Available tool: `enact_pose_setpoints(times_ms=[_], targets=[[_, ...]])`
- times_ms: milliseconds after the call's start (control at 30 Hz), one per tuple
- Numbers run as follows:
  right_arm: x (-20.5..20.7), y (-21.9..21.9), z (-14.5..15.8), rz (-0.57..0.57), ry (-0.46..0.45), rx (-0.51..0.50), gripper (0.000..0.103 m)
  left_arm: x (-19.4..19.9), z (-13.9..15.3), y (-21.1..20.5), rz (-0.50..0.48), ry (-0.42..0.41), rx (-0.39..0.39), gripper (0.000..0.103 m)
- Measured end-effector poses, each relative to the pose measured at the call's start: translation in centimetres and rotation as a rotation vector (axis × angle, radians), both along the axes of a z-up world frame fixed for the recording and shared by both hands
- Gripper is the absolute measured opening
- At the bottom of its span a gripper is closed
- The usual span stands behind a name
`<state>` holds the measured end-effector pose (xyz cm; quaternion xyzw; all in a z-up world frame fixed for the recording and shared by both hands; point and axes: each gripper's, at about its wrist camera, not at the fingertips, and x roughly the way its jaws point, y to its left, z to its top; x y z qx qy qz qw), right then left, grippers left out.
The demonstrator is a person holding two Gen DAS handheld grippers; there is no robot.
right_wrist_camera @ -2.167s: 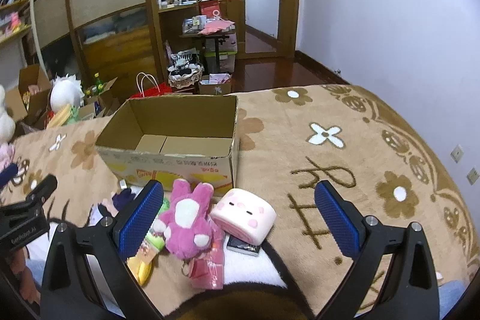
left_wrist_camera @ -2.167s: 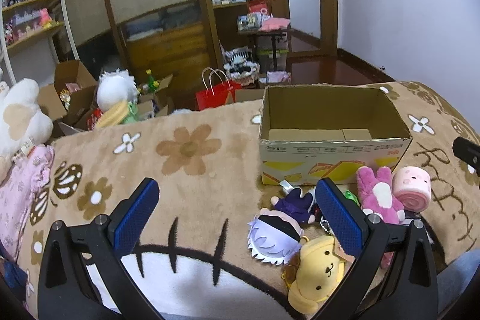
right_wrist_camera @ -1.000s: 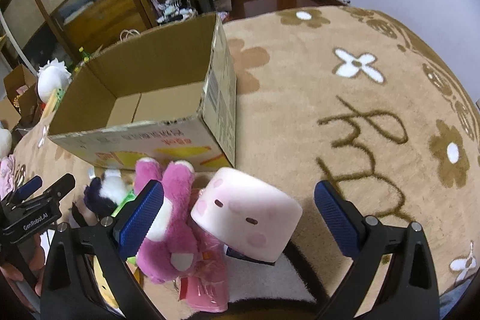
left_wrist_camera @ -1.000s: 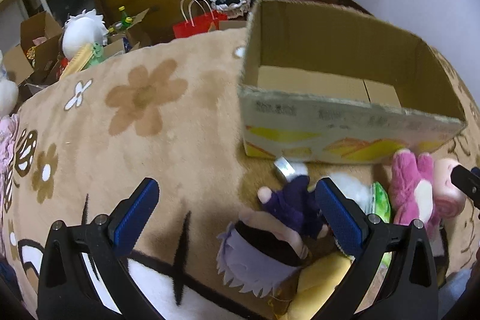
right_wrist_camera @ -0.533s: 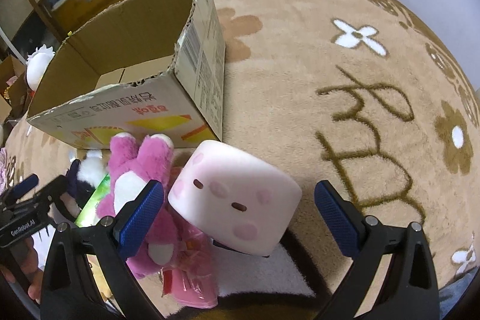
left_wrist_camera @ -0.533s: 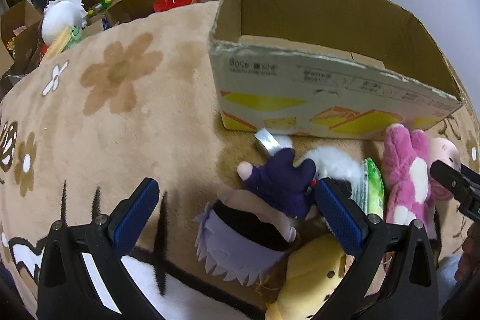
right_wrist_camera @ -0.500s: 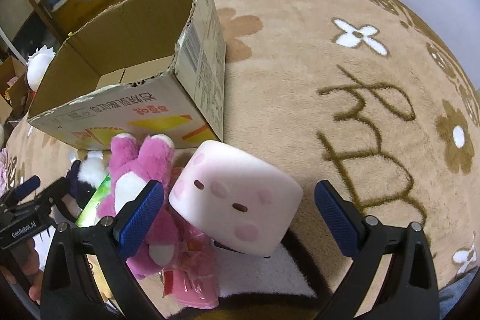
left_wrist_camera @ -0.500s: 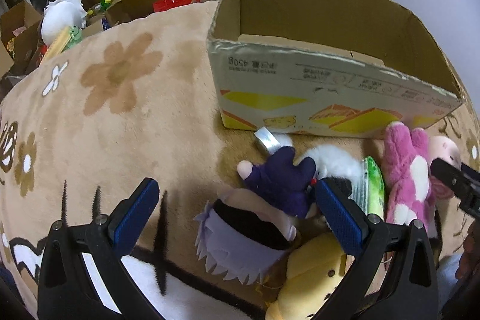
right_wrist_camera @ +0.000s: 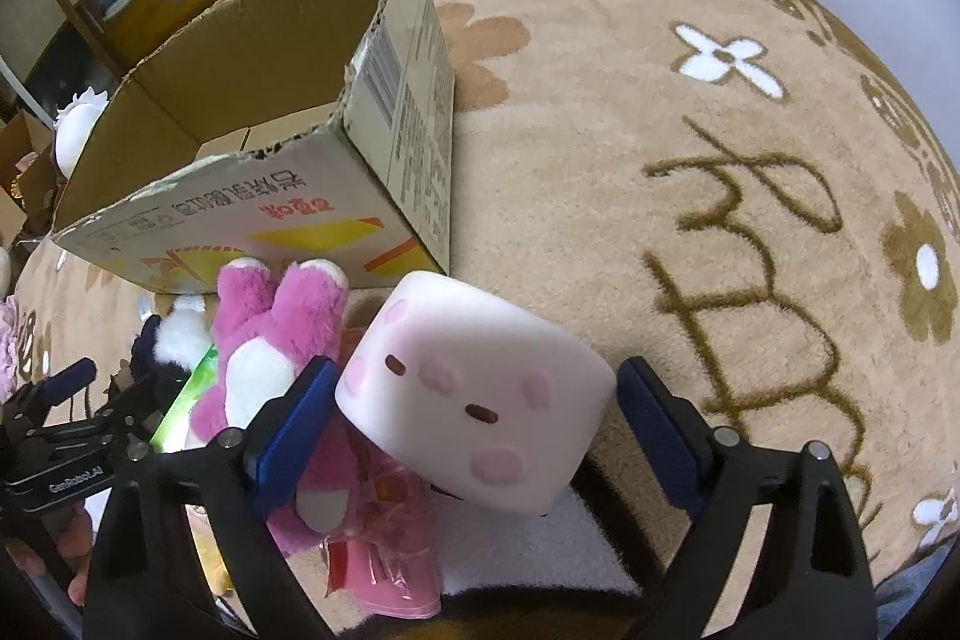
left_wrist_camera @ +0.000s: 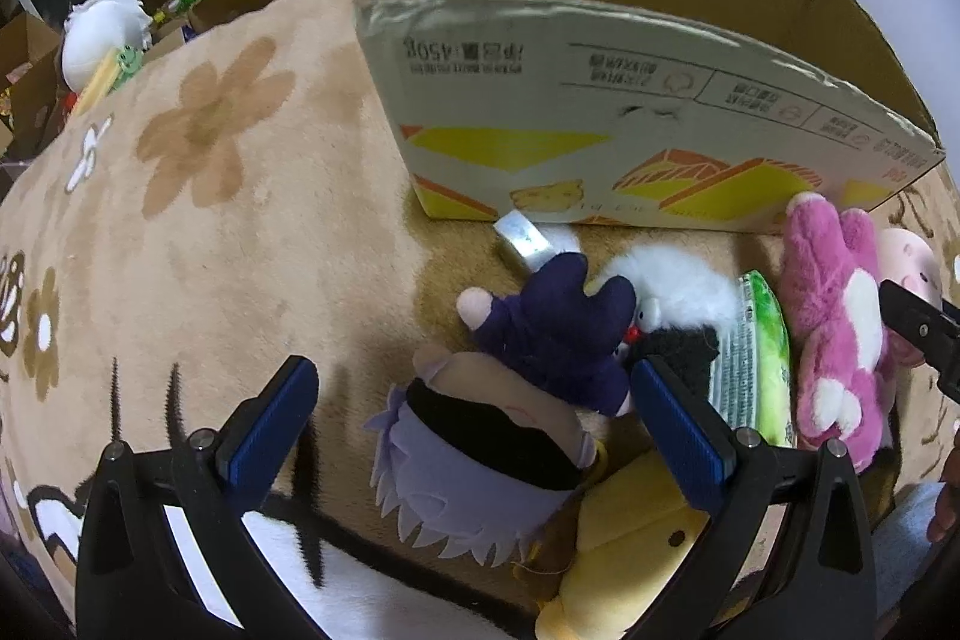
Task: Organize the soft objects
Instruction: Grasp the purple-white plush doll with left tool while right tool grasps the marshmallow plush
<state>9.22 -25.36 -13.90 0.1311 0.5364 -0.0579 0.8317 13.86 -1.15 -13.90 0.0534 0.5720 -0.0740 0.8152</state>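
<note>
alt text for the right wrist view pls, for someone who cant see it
The open right tongs straddle a pale pink marshmallow-shaped plush with a pig face lying on a tan flower-patterned fleece blanket. To its left lies a magenta plush bunny, in front of an open cardboard box; the left tongs show at the left edge.

On the near wall of the cardboard box, in the upper middle of my left wrist view, I read "450" upside down in a line of print; the rest is too small to read. In my right wrist view the box carries red and black Chinese characters, upside down, illegible. At lower left there, my left gripper bears white lettering that looks like "GenRobot.AI".
</note>
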Motion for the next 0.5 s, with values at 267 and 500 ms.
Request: enact_pose_setpoints(times_ms=[267, 500], targets=[[0.0, -0.1, -0.2, -0.006, 0.004, 0.022, 0.088, 0.7, -0.8, 0.8, 0.015, 0.048, -0.058, 0.097], [0.3, -0.1, -0.5, -0.01, 0.008, 0.021, 0.081, 1.1, -2.0, 1.0, 0.016, 0.121, -0.12, 0.079]])
